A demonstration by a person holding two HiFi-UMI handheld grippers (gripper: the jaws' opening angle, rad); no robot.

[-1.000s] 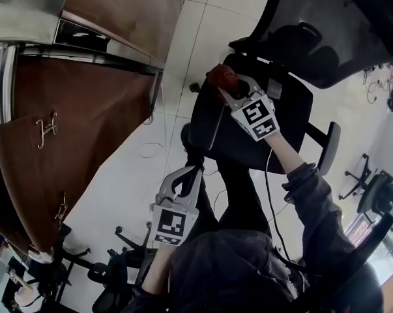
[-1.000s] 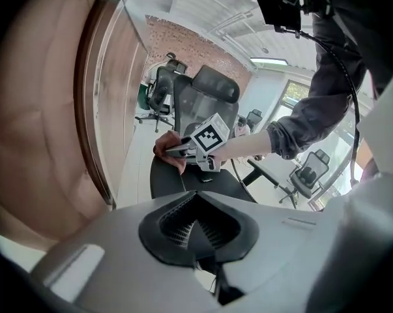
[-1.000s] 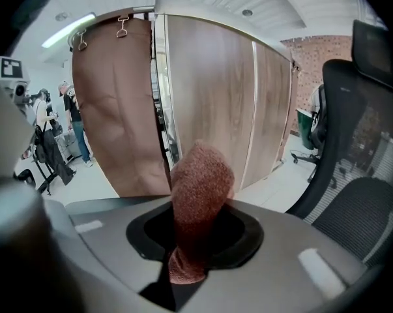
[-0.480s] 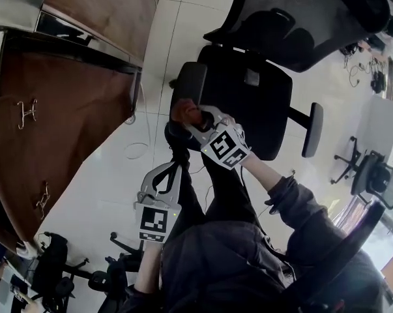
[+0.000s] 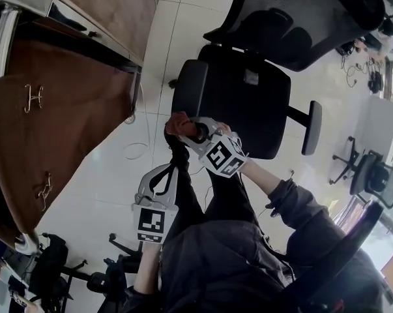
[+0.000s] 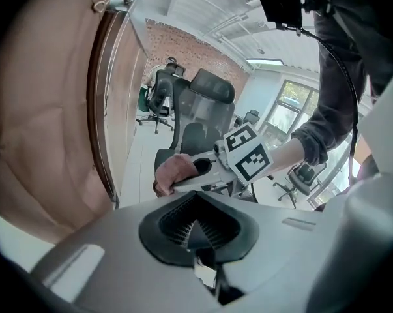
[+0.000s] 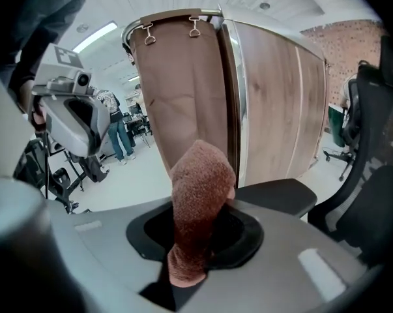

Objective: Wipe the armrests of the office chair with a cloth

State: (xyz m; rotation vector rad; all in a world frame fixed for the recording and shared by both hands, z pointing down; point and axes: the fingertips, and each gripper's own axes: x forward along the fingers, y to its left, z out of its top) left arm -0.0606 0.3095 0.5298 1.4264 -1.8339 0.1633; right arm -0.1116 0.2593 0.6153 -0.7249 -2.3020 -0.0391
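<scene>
Right claw (image 5: 186,130) clenched on reddish cloth (image 7: 199,194), at near end of office chair (image 5: 248,106) armrest (image 5: 189,89); contact unclear. Left claw (image 5: 173,170) closed, empty, well below. Looks mid-job: far armrest (image 5: 311,128) likely unwiped yet.

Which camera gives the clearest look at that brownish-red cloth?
The right gripper view: the cloth fills the middle, clamped in the right tool. The head view shows only a small bunch at that tool's tip; the left gripper view shows it small and farther off.
</scene>
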